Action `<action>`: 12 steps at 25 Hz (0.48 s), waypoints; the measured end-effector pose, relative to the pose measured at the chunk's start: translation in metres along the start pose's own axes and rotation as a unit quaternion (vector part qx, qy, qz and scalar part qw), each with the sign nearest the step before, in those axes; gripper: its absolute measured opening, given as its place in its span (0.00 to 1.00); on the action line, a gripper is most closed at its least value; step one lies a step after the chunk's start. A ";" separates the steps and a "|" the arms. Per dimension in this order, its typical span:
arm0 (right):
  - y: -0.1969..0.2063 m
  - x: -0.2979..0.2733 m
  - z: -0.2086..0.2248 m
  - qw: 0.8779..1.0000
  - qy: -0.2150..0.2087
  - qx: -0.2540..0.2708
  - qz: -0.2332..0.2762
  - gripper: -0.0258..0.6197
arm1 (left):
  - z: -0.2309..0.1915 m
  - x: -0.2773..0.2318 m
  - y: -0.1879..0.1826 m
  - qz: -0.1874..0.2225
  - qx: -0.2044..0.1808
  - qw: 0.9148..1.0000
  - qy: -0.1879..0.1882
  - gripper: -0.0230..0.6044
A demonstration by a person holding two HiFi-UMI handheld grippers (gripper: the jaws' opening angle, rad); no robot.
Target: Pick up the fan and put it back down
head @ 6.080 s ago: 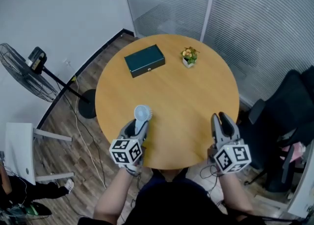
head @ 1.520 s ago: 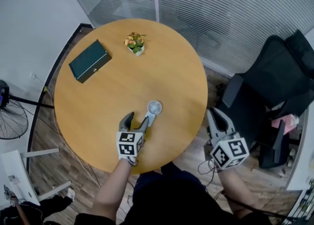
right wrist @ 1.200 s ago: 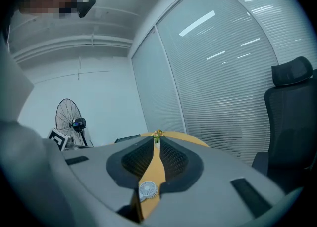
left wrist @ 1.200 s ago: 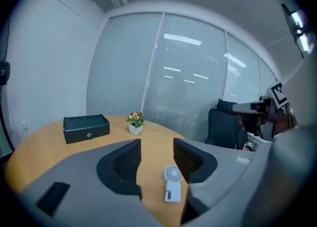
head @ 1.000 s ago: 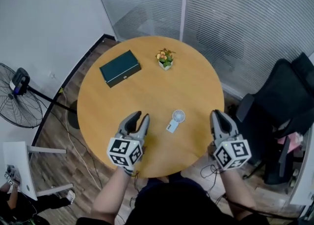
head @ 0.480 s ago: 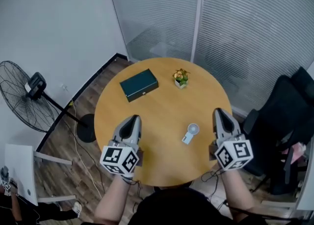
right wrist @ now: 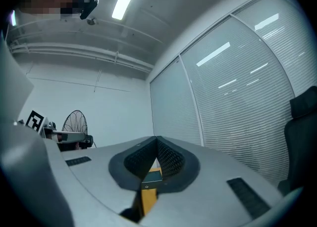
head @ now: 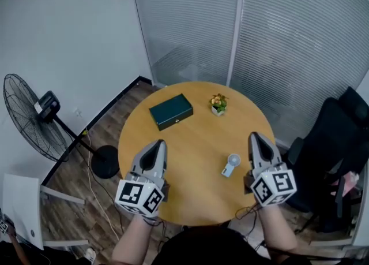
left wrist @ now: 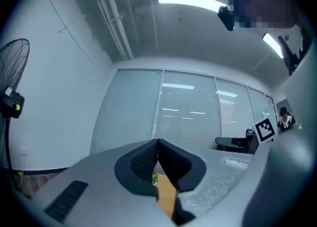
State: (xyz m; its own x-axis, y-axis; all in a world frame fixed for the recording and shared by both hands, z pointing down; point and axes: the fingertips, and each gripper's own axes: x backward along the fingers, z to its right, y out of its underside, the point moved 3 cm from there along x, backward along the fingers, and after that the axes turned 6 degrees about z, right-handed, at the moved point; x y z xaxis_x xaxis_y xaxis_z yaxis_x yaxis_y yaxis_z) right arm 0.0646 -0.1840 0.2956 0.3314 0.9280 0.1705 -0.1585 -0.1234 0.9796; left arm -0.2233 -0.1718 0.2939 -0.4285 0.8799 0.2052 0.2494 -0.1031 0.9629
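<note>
The left gripper (head: 158,144) and right gripper (head: 255,137) are both pressed together, pinching nothing. The small fan (head: 231,164) lies flat on the round table (head: 190,137) — toward its near right edge.

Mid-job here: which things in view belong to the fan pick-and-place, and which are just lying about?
Job: small white hand fan lying on the round table; left tongs and right tongs, both shut, empty.
Lying about: green box, potted plant, floor fan, black chair.
</note>
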 end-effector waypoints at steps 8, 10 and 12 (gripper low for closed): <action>0.001 -0.003 -0.040 0.999 0.001 0.037 0.006 0.04 | -0.020 0.024 -0.012 -0.003 -0.031 0.999 0.015 0.05; -0.001 -0.003 -0.051 0.999 -0.005 0.048 0.013 0.04 | -0.026 0.030 -0.012 -0.004 -0.031 0.999 0.014 0.05; -0.001 -0.004 -0.060 0.998 -0.006 0.059 0.019 0.05 | -0.032 0.034 -0.014 -0.001 -0.035 0.999 0.014 0.05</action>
State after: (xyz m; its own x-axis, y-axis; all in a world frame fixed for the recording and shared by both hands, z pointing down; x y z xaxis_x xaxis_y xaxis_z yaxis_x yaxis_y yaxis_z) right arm 0.0079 -0.1662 0.2873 0.3394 0.9174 0.2077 -0.0604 -0.1991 0.9781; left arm -0.2689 -0.1549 0.2925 -0.4534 0.8671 0.2065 0.1866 -0.1342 0.9732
